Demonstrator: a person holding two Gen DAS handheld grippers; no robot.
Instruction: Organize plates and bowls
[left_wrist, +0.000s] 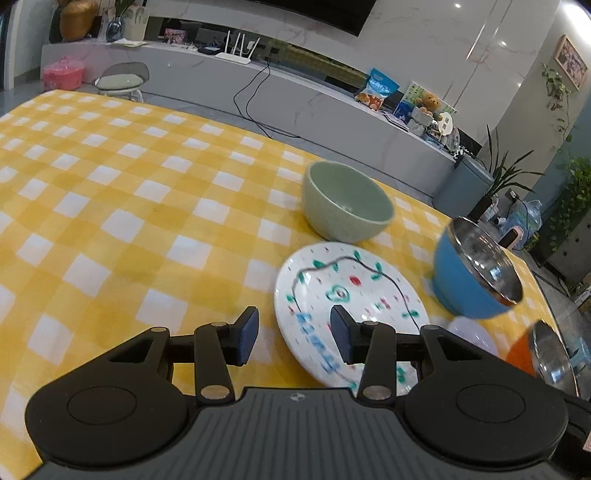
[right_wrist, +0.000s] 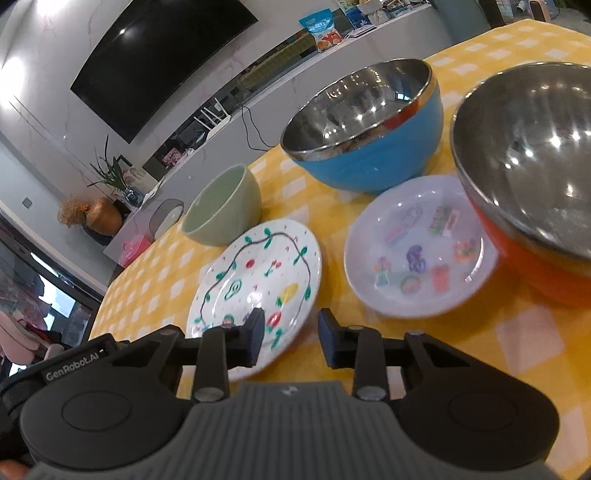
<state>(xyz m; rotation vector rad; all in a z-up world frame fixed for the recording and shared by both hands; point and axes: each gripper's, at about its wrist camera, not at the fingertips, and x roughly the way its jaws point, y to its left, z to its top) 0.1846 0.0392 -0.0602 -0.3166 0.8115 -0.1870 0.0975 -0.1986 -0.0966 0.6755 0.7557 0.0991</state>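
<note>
A white painted plate (left_wrist: 351, 295) (right_wrist: 258, 277) lies on the yellow checked tablecloth (left_wrist: 129, 203). Behind it stands a green bowl (left_wrist: 345, 201) (right_wrist: 223, 206). A blue steel-lined bowl (left_wrist: 476, 269) (right_wrist: 365, 125) and an orange steel-lined bowl (left_wrist: 543, 354) (right_wrist: 532, 177) stand to the right. A lilac sticker plate (right_wrist: 413, 247) (left_wrist: 472, 334) lies between them. My left gripper (left_wrist: 293, 336) is open, its jaws either side of the painted plate's near-left rim. My right gripper (right_wrist: 291, 336) is open over that plate's near-right rim.
A long grey TV cabinet (left_wrist: 221, 81) with a router, snack bags and plants runs behind the table. The table's far edge (left_wrist: 258, 129) lies past the green bowl. A stool (left_wrist: 122, 79) stands beyond the far left corner.
</note>
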